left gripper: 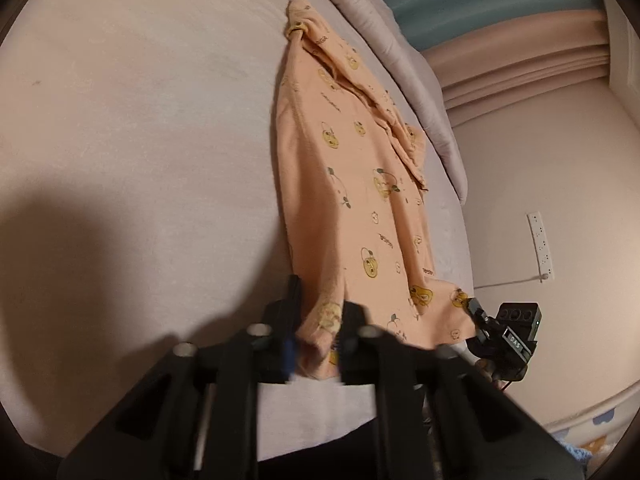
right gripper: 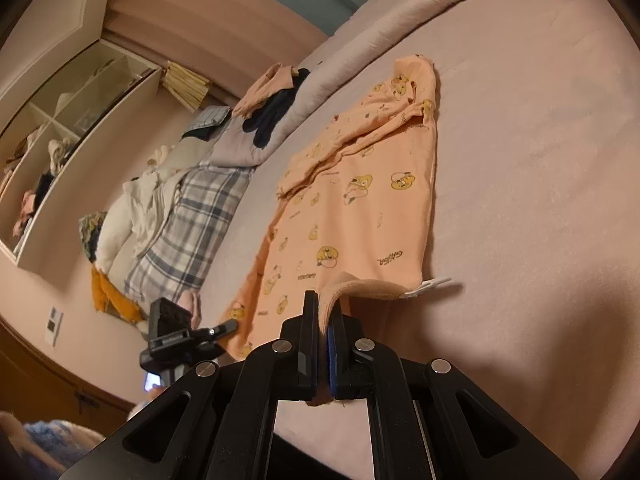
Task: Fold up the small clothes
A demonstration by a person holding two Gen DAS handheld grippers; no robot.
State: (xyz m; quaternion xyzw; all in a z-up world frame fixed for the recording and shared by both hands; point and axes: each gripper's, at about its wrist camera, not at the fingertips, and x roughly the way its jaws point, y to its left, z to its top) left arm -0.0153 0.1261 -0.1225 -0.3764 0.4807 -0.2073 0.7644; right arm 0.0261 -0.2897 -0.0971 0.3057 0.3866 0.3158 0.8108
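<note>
Cloth of the garment [right gripper: 352,208] hides both clamped tools' [right gripper: 325,320] inner pads.

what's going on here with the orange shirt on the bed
A person is folding a small orange garment printed with yellow cartoon figures, laid out lengthwise on a pale pink bed. The left hand-held gripper is shut on one near corner of its hem, and the right hand-held gripper is shut on the other, lifting that edge slightly. The far end is still bunched up.
</note>
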